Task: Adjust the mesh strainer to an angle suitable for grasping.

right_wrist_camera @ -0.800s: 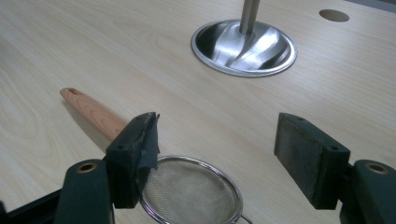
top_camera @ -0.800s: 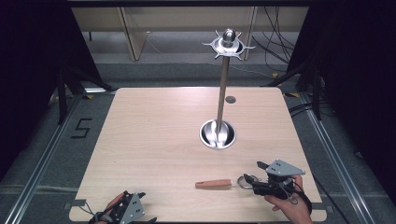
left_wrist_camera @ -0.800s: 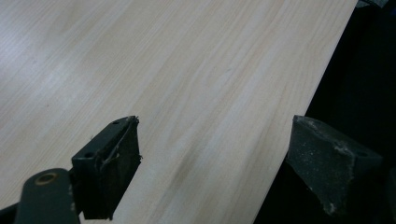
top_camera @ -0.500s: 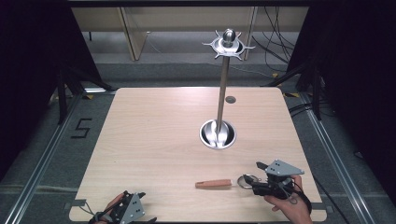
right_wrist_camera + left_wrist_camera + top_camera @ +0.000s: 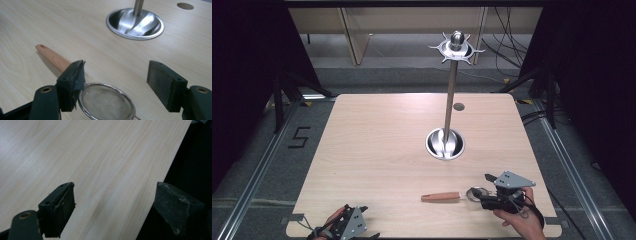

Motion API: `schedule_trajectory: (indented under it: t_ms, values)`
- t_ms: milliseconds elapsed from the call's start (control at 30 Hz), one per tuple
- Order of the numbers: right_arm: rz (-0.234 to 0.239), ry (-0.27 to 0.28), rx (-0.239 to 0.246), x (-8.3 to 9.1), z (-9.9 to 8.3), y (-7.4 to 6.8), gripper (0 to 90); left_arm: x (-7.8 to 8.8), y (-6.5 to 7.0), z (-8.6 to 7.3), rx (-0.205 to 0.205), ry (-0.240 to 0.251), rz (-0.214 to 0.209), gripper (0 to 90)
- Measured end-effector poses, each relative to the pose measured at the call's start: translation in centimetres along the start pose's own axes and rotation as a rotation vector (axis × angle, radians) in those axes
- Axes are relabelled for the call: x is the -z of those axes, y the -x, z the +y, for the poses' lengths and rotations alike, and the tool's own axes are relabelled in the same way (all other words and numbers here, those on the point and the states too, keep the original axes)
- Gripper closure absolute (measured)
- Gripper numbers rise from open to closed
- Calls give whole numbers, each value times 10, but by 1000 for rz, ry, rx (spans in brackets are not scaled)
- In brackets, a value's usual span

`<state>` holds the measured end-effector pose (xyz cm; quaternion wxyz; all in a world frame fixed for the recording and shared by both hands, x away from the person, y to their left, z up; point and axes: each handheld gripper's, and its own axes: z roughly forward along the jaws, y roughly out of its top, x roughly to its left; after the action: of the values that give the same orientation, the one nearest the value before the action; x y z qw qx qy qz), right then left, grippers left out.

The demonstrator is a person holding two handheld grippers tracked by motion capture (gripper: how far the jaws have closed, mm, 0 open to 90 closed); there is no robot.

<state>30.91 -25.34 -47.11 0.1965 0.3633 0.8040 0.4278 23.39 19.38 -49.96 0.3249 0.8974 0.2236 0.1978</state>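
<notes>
Strainer [image 5: 106,102] in the frame of my right gripper [image 5: 484,196]: the small wire-mesh sieve with a wooden handle [image 5: 440,197] lies flat on the pale wood table [image 5: 377,150], near its front edge and toward its right side. In the right gripper view my two black jaws stand spread wide, the round mesh bowl lying on the table between them; the left jaw sits right where the handle joins the metal rim, though I cannot tell whether it touches, and the right jaw is well clear of the bowl. Nothing is pinched. The handle runs away from the bowl toward the table's left in the high view, its rounded tip resting on the wood.

Behind the strainer, near the middle of the table, stands a metal rack [image 5: 452,90]: a shiny round base dish [image 5: 135,23], an upright pole rising from it, and a ring of short hooks with a knob [image 5: 456,44] at the top. A small dark round hole [image 5: 458,106] marks the tabletop beyond the base.

My left gripper [image 5: 349,227] sits at the table's front left corner, well apart from the strainer, my hand wrapped around it. In the left gripper view its jaws are also spread, with bare wood and the table's edge between them.
</notes>
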Motion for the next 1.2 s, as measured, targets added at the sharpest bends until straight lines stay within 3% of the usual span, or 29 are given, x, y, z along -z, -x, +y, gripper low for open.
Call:
schedule_trajectory:
  t_ms: [67,100,300,633,667,733,933,1200]
  values:
    - [5,-17,-18,0,0,-2,313,0,-1,0,1,-3,-19,162]
    - [5,-7,14,-1,1,-1,313,0,-1,0,0,-4,-17,162]
    - [21,-26,12,-4,3,-6,313,0,-1,0,4,-1,-19,162]
    - [65,-46,91,-12,12,-19,317,0,-1,0,4,-4,-20,162]
    - [69,-52,72,-13,13,-22,317,0,-1,0,4,-4,-20,162]
    - [81,-51,112,-16,16,-25,317,0,-1,0,3,-5,-20,162]
    - [128,-82,167,-30,20,-38,315,-1,-1,0,2,-8,-20,162]
    - [175,-129,207,-43,24,-52,308,0,-1,0,2,-8,-20,162]
